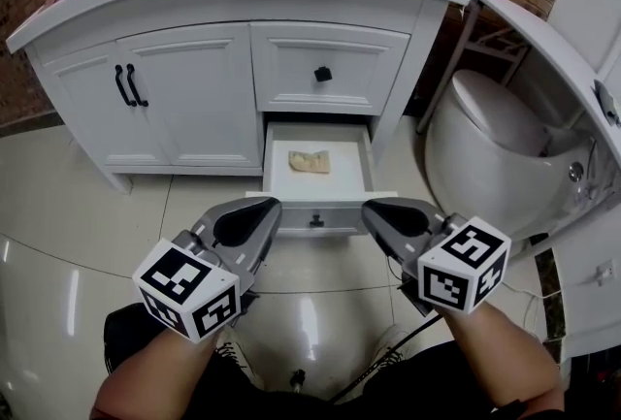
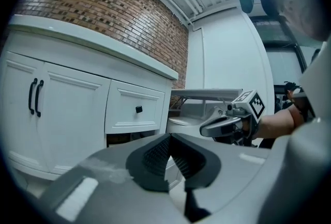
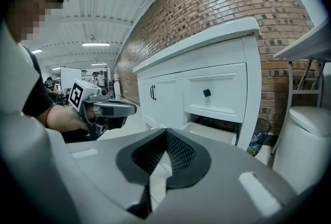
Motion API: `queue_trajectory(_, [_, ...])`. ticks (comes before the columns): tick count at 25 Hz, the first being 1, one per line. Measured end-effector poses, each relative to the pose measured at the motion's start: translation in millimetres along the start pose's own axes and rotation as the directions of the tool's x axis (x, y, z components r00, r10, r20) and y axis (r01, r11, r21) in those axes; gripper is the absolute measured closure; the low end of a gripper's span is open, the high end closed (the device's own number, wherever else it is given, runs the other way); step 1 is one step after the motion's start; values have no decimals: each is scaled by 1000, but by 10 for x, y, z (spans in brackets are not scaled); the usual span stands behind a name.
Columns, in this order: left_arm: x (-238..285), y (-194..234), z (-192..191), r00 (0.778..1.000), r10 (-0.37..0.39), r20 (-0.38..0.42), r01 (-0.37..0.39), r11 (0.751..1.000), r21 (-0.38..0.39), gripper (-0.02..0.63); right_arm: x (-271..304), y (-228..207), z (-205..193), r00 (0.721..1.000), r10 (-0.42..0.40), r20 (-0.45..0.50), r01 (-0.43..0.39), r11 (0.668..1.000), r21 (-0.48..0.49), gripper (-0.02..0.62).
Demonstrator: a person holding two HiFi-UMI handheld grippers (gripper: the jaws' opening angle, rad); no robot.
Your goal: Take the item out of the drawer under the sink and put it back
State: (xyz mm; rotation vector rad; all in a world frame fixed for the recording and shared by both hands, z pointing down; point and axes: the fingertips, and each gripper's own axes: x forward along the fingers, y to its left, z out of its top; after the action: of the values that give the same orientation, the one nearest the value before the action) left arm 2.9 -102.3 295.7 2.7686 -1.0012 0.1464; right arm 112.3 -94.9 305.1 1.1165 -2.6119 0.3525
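Head view, drawer: the drawer [image 1: 275,164] under the sink is pulled right out, so its inside is open to reach from above.
Head view, item: a flat tan item [image 1: 309,161] lies on the drawer floor, toward the back, touched by nothing.
Head view, grippers: the left gripper [image 1: 258,212] and the right gripper [image 1: 380,212] hover side by side just in front of the drawer's front panel, tips toward it. I'd say they are lined up ahead of a reach, with the item not yet lifted.
Left gripper view, jaws: the left gripper [image 2: 168,139] has its pads pressed together at the tip with nothing between them. It aims at the cabinet left of the drawer.
Left gripper view, neighbour: the right gripper [image 2: 223,125] sits level beside it, apart from it.
Right gripper view, jaws: the right gripper [image 3: 165,134] is also closed on nothing.
Right gripper view, drawer: the drawer [image 3: 213,133] juts out just beyond the jaw tips, and the item inside it is hidden from here.
Next move, judged: one pair of jaws must spread before dipping into the drawer.
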Motion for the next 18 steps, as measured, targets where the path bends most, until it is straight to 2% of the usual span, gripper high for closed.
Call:
queue_trajectory(3, [-90,-107,23,1000,-2,8,2,1000,13,600,-113,101,-10,1000,4,12,-4,1000,17,588])
queue_trajectory(7, [-167,-212,25,1000,-3,9,2,999,50,600,-188,225,-16,1000,-9,19,9,1000,-11,588])
queue_trajectory(13, [-237,-423,45,999,-29,16,28,997,68,600,-307,359,-34,1000,-14,28,14,1000,14,588])
queue_trajectory(18, [-211,-404,4,1000,-24,5,23,998,55,600,-373,305,-59,998,-50,32,49,999,9,588])
